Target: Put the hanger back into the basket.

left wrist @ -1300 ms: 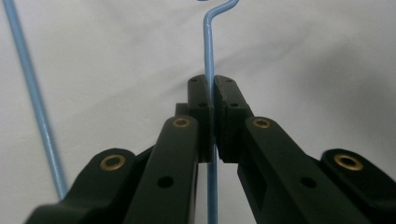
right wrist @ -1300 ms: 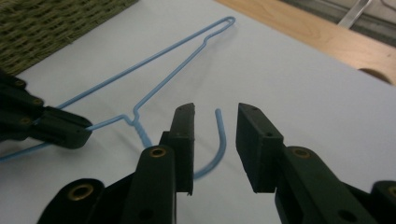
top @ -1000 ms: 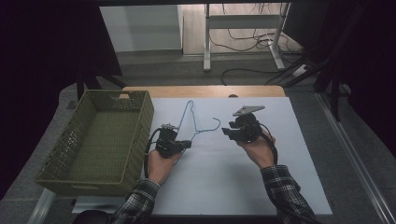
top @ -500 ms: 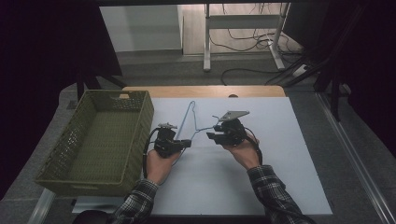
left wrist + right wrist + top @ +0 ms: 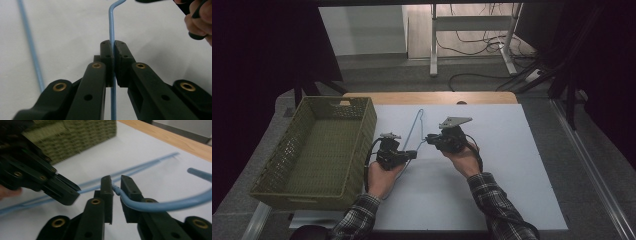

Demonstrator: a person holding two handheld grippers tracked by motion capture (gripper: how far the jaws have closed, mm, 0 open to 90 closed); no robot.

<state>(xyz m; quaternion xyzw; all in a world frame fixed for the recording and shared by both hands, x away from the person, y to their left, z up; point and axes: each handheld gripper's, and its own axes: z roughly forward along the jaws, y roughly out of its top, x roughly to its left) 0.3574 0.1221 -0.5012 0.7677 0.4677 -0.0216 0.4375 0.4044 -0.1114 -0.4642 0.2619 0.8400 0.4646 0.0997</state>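
left claw: clamped on blue wire hanger | right claw: just closed, gripping hanger's hook neck | desk

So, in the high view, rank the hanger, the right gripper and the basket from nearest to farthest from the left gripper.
1. Hanger: clamped in the left gripper, so touching.
2. Right gripper: just to its right, up the same wire.
3. Basket: on its left; near wall is only slightly farther than the right gripper, so 2 and 3 are a close call.
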